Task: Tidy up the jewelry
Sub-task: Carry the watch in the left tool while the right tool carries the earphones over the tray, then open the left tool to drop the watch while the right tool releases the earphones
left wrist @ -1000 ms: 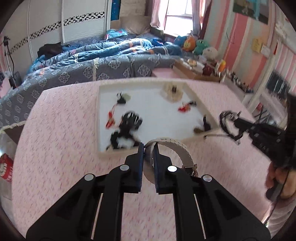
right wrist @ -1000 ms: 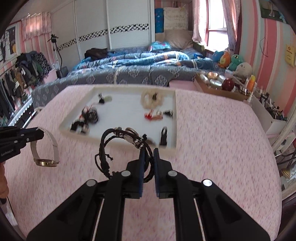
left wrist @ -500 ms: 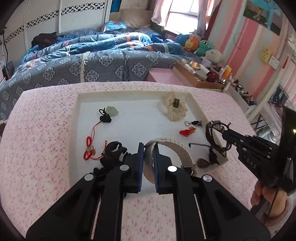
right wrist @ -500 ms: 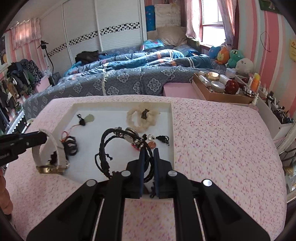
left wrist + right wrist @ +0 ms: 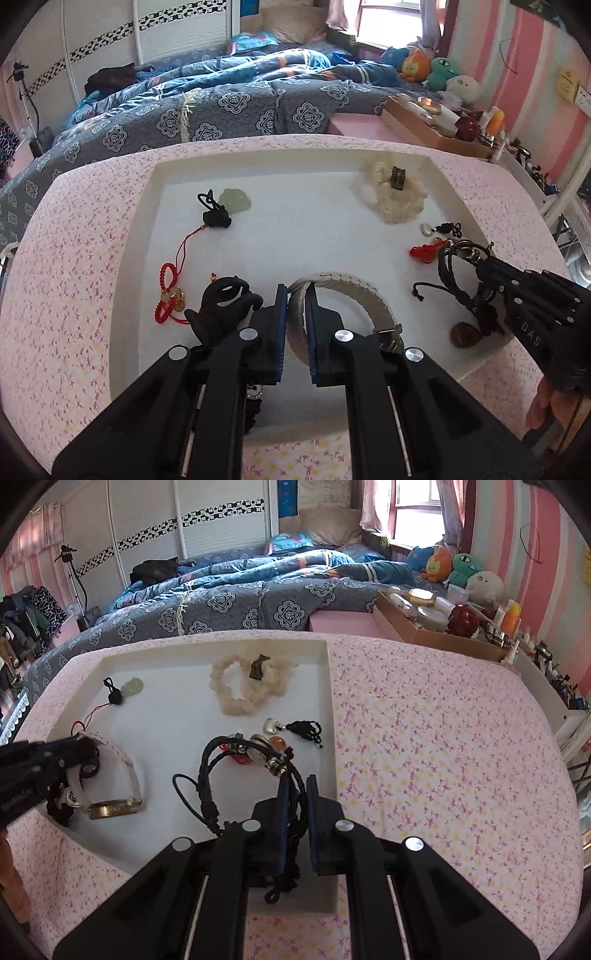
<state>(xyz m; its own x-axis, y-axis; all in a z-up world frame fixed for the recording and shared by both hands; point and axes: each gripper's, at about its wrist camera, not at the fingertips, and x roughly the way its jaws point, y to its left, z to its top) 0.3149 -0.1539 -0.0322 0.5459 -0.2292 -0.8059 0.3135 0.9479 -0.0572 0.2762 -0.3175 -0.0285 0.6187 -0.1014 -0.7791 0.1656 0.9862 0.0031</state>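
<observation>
A wide table under a pink flower-print cloth (image 5: 424, 746) carries a shallow white rectangular tray (image 5: 317, 162). The left gripper (image 5: 296, 295) is clamped on the white strap of a gold-cased wristwatch (image 5: 354, 291), held over the tray's near half. The right gripper (image 5: 296, 786) pinches a black braided cord bracelet with metal charms (image 5: 236, 753) above the tray's right side. On the tray floor lie a cream ruffled scrunchie (image 5: 243, 686), a pale green jade pendant on a black knot (image 5: 232, 201), a red beaded cord (image 5: 168, 291) and a small black tassel charm (image 5: 304, 729). Behind the table stands a bed with a blue patterned quilt (image 5: 240, 602); plush toys (image 5: 454, 568) sit by the window, beside a pink-striped wall (image 5: 517, 535).
</observation>
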